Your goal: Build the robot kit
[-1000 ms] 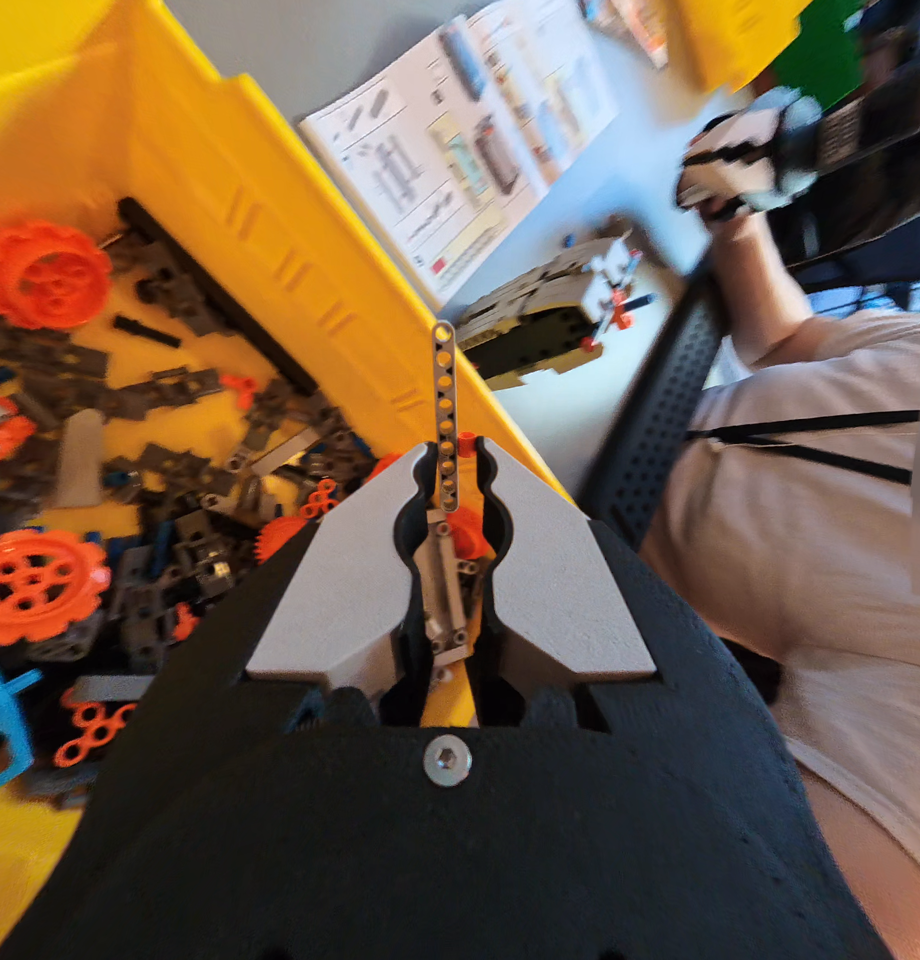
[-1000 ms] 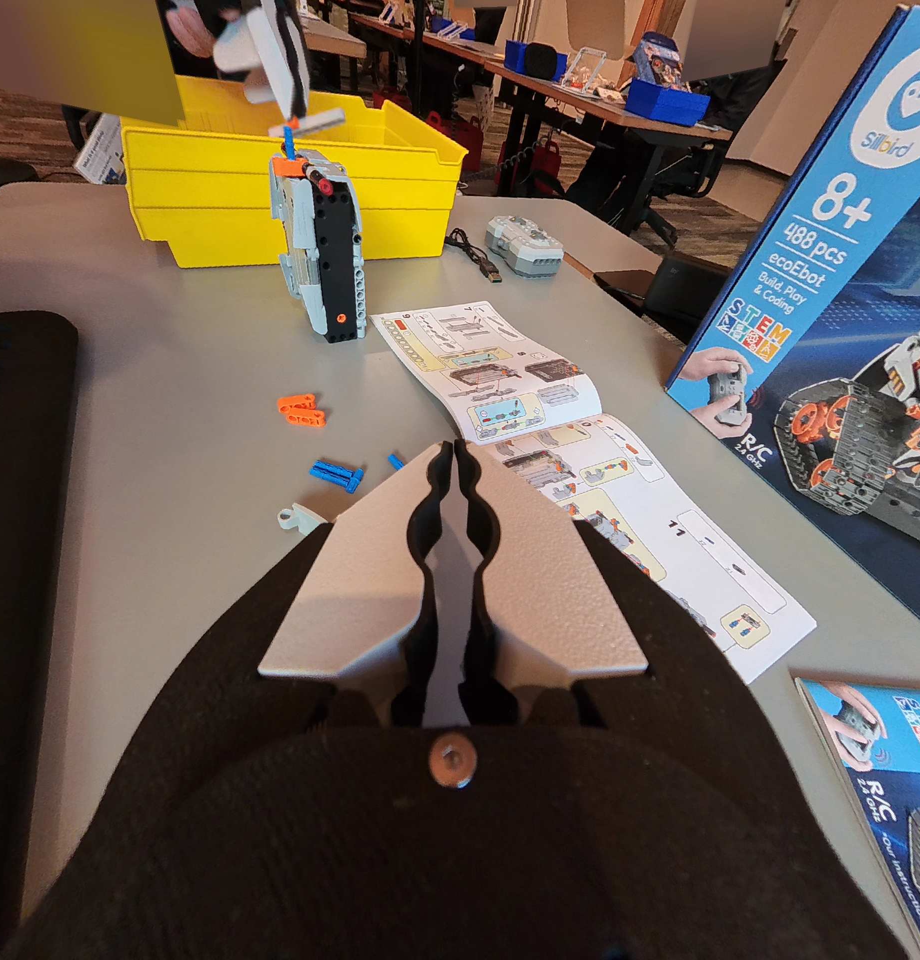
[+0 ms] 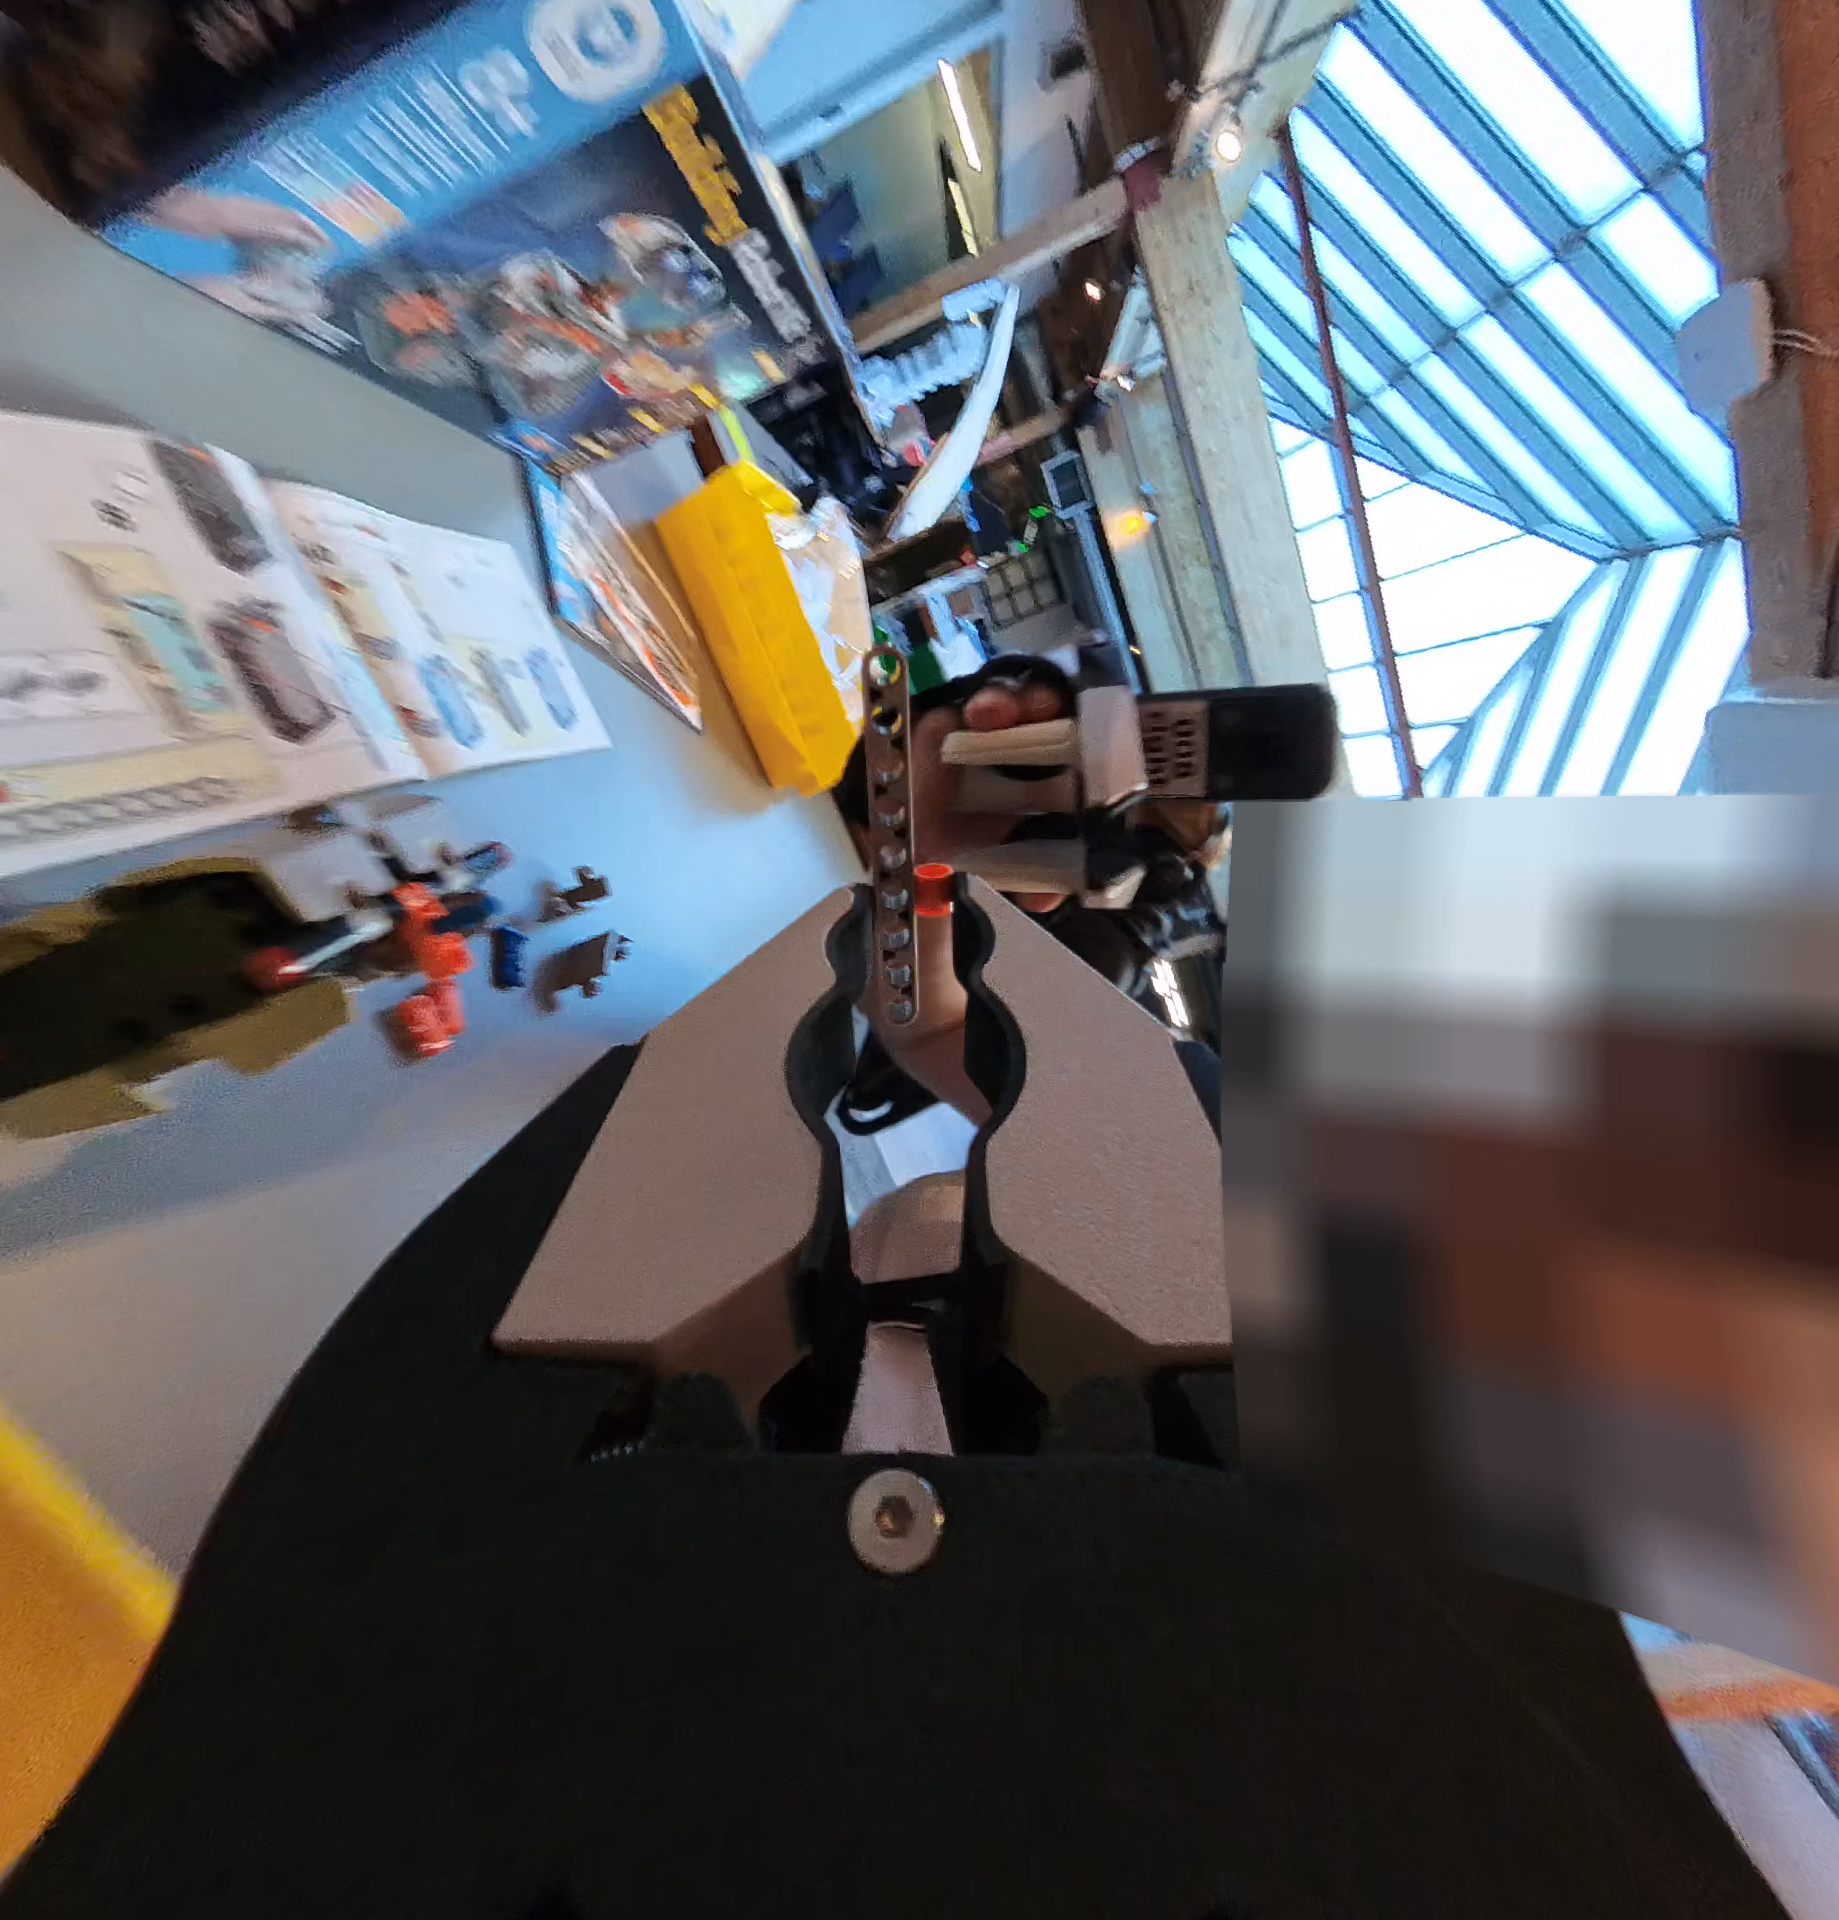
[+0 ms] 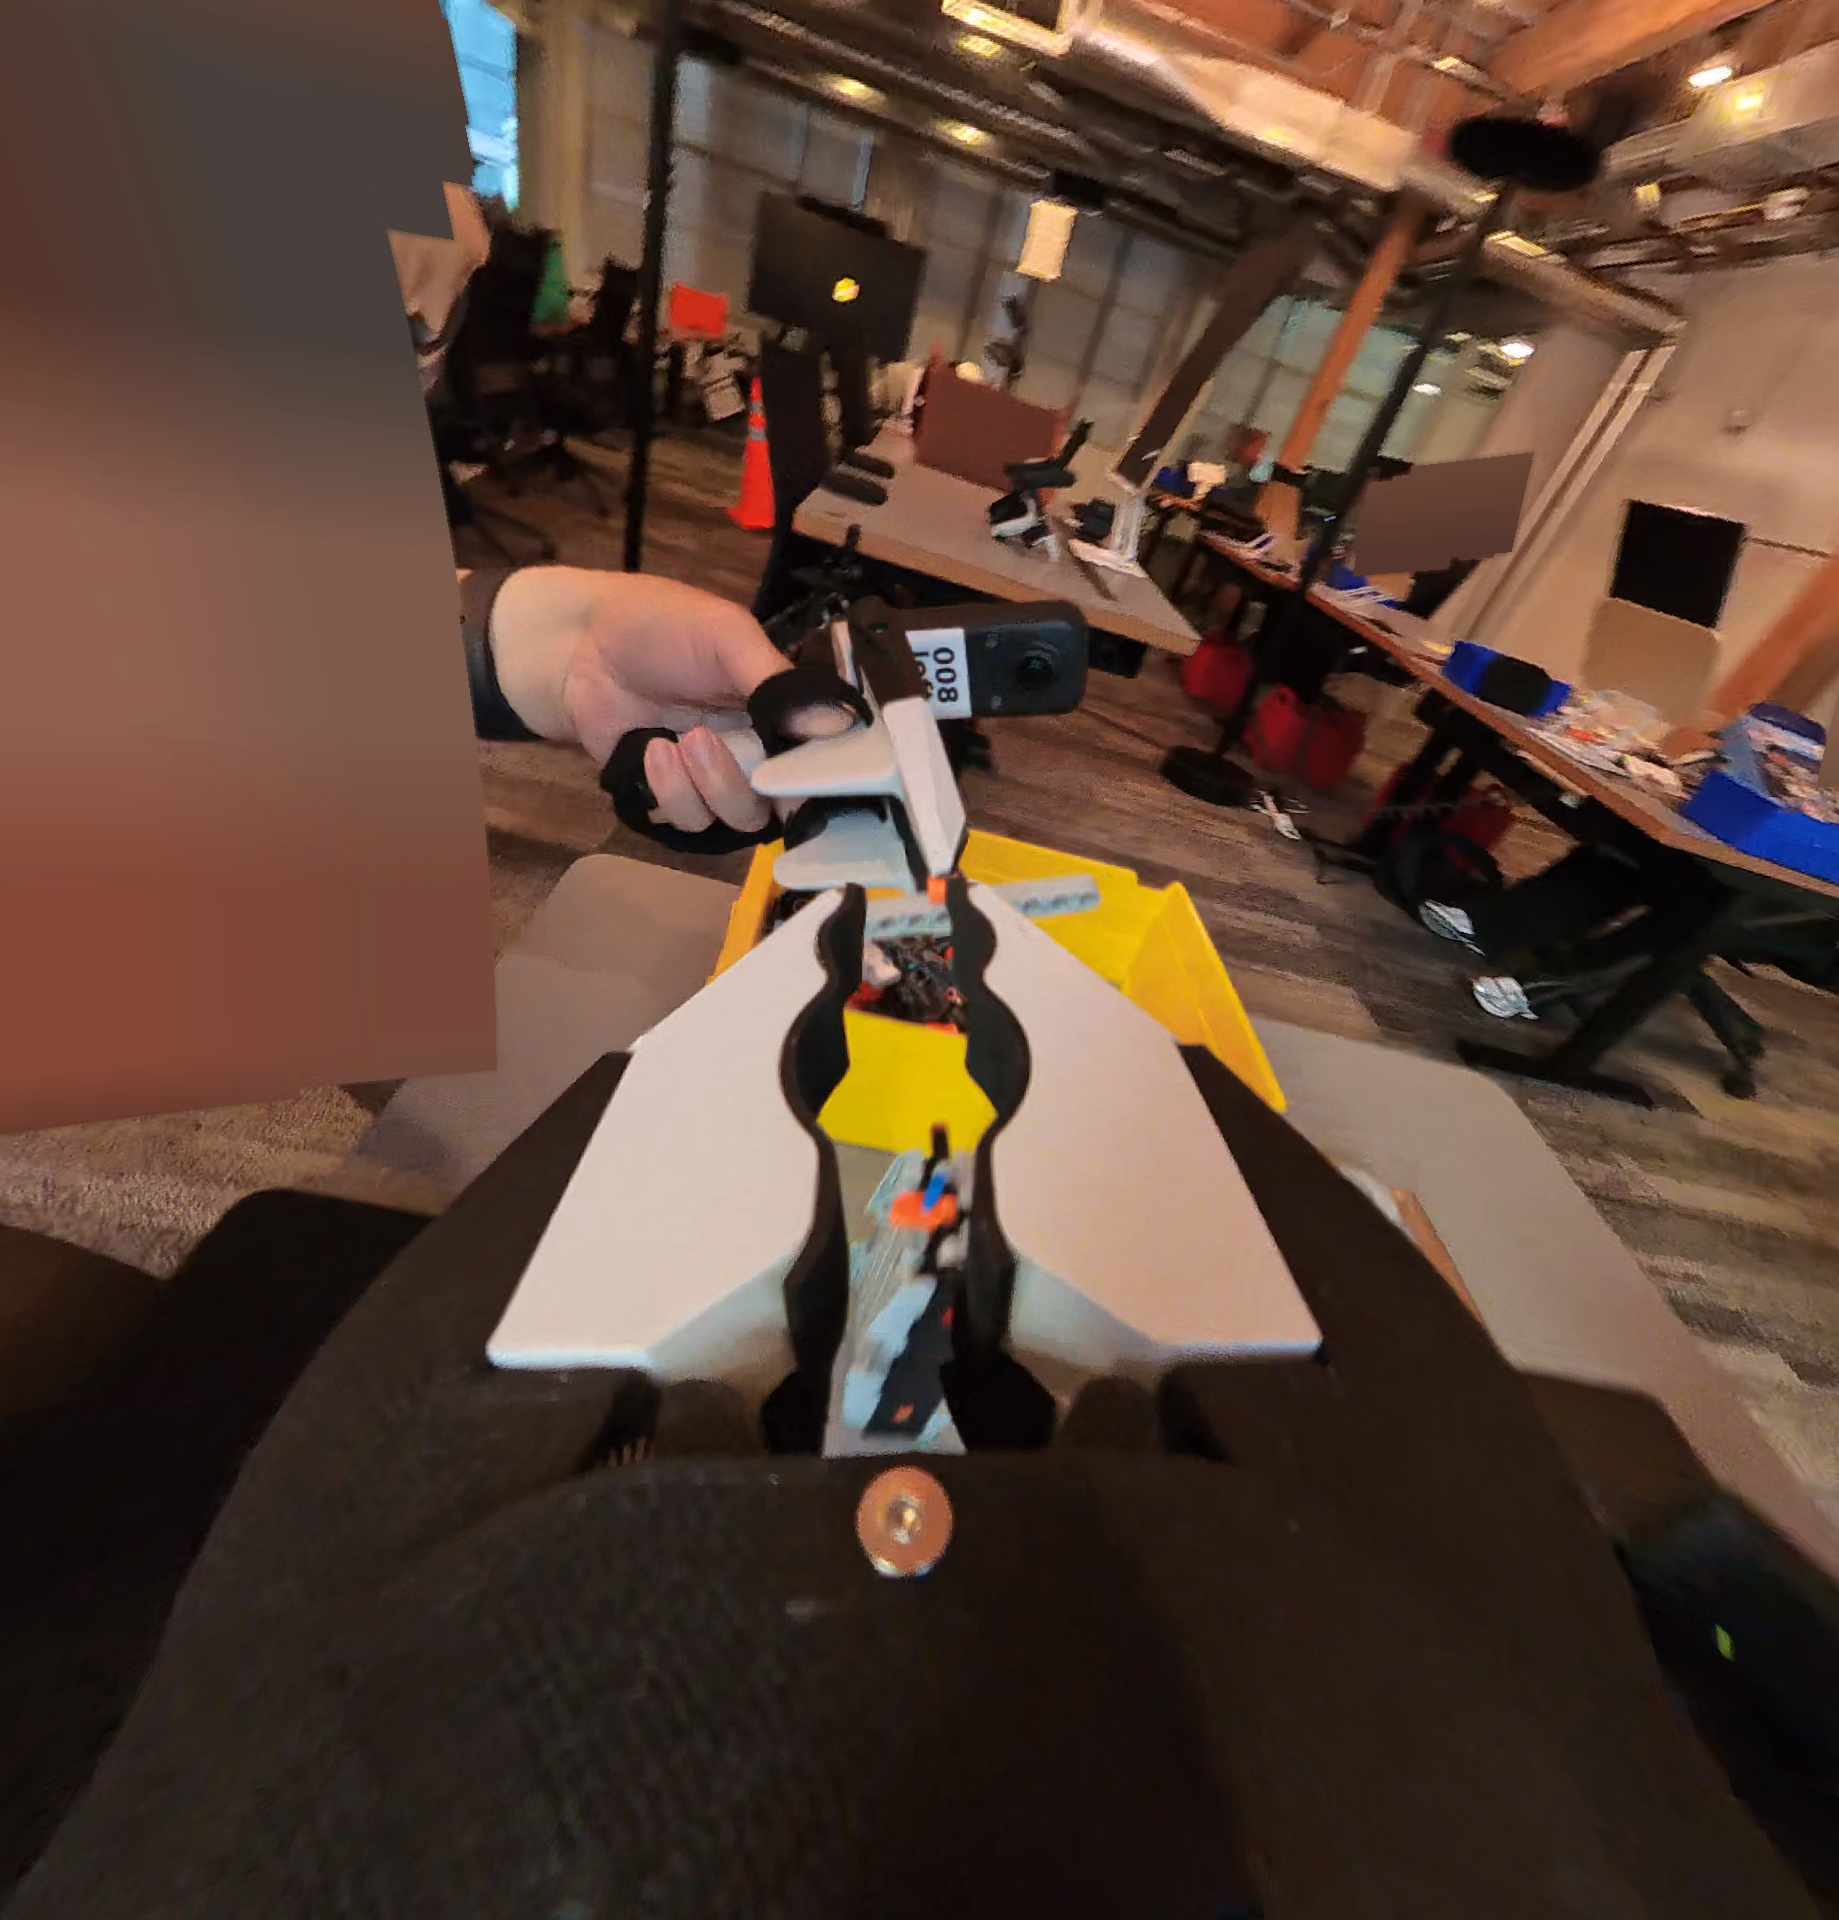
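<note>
Left claw (image 3: 907, 914) pinches a thin, stiff, light grey beam (image 3: 887, 831) with an orange pin (image 3: 933, 889), gripped near its lower end. Right claw (image 4: 899, 902) hangs slightly spread, empty, above a yellow bin (image 4: 1154, 935).

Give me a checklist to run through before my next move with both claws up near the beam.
1. Left claw grip on grey beam: ok, clamped at the beam's near end, with the rest sticking out past the tips.
2. Orange pin in the beam: ok, it sits at the claw tips.
3. Right claw open and empty: ok.
4. Right claw clear of the beam: cannot tell; the beam crosses just beyond its tips.
5. Black and grey model steady on the table: cannot tell, blurred in both views.
6. Sharp picture: not ok, motion blur in both views.
</note>
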The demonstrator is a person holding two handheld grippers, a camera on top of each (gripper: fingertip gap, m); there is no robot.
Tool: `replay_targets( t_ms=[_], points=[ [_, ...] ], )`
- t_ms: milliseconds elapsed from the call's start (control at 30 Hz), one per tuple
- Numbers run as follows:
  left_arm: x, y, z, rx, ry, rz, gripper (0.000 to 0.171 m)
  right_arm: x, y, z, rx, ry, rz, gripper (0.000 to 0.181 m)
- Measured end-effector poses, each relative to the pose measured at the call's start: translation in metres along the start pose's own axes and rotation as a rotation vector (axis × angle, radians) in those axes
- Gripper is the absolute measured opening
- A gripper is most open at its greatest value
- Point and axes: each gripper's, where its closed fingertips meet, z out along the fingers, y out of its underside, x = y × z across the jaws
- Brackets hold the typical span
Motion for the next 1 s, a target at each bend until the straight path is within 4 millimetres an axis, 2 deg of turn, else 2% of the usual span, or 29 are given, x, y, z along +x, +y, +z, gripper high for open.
replay_targets(
  t_ms=[33, 100, 200, 300, 433, 567, 667, 833, 900, 967, 1000],
  points=[
    [-0.002, -0.008, -0.01, 0.02, -0.025, 0.006, 0.013, 0.009, -0.003, 0.019, -0.016, -0.029, -0.016, 0.016],
    [-0.003, -0.022, -0.031, 0.067, -0.05, 0.003, 0.013, 0.022, -0.002, 0.055, -0.051, -0.08, -0.039, 0.02],
    [-0.003, -0.035, -0.056, 0.102, -0.077, 0.014, 0.012, 0.027, 0.004, 0.097, -0.07, -0.168, -0.03, 0.021],
    [-0.006, -0.043, -0.075, 0.119, -0.088, 0.019, 0.012, 0.035, 0.01, 0.129, -0.068, -0.172, -0.026, 0.021],
    [-0.014, -0.052, -0.095, 0.139, -0.077, 0.013, 0.012, 0.038, 0.023, 0.161, -0.104, -0.198, -0.022, 0.02],
    [-0.02, -0.053, -0.104, 0.133, -0.061, 0.017, 0.012, 0.039, 0.033, 0.18, -0.126, -0.207, -0.03, 0.018],
    [-0.023, -0.053, -0.108, 0.137, -0.035, 0.012, 0.013, 0.039, 0.037, 0.184, -0.129, -0.204, -0.056, 0.006],
    [-0.039, -0.06, -0.114, 0.144, -0.058, 0.021, 0.013, 0.044, 0.05, 0.192, -0.177, -0.19, -0.08, 0.006],
    [-0.051, -0.066, -0.119, 0.142, -0.092, 0.015, 0.013, 0.05, 0.059, 0.199, -0.206, -0.194, -0.056, 0.006],
    [-0.073, -0.068, -0.125, 0.125, -0.165, -0.02, 0.013, 0.054, 0.078, 0.207, -0.265, -0.205, -0.006, 0.006],
    [-0.086, -0.069, -0.128, 0.118, -0.211, -0.042, 0.019, 0.055, 0.091, 0.21, -0.306, -0.21, 0.018, 0.006]
  ],
)
